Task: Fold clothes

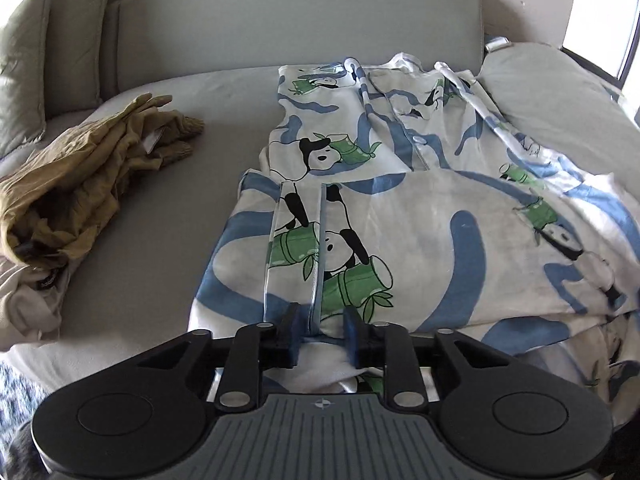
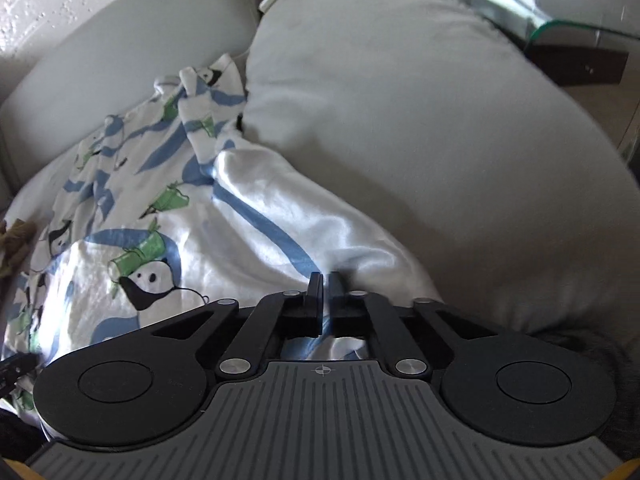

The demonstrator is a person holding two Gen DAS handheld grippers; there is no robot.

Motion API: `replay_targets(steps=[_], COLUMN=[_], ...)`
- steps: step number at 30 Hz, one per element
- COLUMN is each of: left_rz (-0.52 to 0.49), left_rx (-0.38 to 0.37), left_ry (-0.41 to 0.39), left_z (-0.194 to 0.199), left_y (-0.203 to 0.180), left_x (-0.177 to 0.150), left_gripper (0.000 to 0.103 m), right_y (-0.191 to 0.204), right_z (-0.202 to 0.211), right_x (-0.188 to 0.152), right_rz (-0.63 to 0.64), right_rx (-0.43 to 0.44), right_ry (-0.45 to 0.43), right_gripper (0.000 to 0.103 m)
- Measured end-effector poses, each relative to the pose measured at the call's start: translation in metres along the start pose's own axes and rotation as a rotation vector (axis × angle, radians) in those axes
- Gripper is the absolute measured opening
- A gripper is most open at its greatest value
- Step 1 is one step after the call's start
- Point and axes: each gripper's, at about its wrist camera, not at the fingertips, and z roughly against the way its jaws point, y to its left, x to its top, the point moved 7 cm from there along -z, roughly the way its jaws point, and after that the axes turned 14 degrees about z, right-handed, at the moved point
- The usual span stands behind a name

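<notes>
A white garment with pandas, green bamboo and blue swirls (image 1: pixel 400 208) lies spread over the grey bed, partly folded onto itself. My left gripper (image 1: pixel 322 330) sits at its near edge, and the blue pads (image 1: pixel 294 334) are closed on a bunched strip of the hem that fills the gap between them. In the right wrist view the same garment (image 2: pixel 168 208) runs up against a big grey pillow (image 2: pixel 420 140). My right gripper (image 2: pixel 325 294) rests low on the shiny white cloth beside that pillow. Its fingers stand a narrow slit apart and pinch nothing I can see.
A crumpled olive-brown garment (image 1: pixel 84 172) lies on the left of the bed, with pale cloth (image 1: pixel 32 312) beneath it at the edge. Grey cushions (image 1: pixel 24 68) and a padded headboard (image 1: pixel 300 28) stand behind. A glass-topped side table (image 2: pixel 568 28) sits beyond the pillow.
</notes>
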Motion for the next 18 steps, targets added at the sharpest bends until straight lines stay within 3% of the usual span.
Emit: replay_targets(steps=[1,3,9,18], left_rz=[0.009,0.024,0.074,0.045], left_rx=[-0.014,-0.033,-0.072,-0.108], left_ry=[-0.003,-0.008,-0.048,-0.06], left_z=[0.006,0.019,0.051,0.071], left_y=[0.0,0.0,-0.003,-0.025], left_x=[-0.001,-0.003,-0.004,-0.009], left_gripper=[0.03,0.032,0.04,0.043], right_y=[0.001,0.004,0.009,0.043], right_z=[0.009,0.028,0.076,0.086], right_x=[0.002,0.006,0.018,0.014], right_rz=[0.004,0.012,0.013,0.048], right_rx=[0.01,0.034,0.066,0.187], right_ry=[-0.01,-0.035,-0.124,-0.137], right_gripper=[0.029,0.038,0.041,0.043])
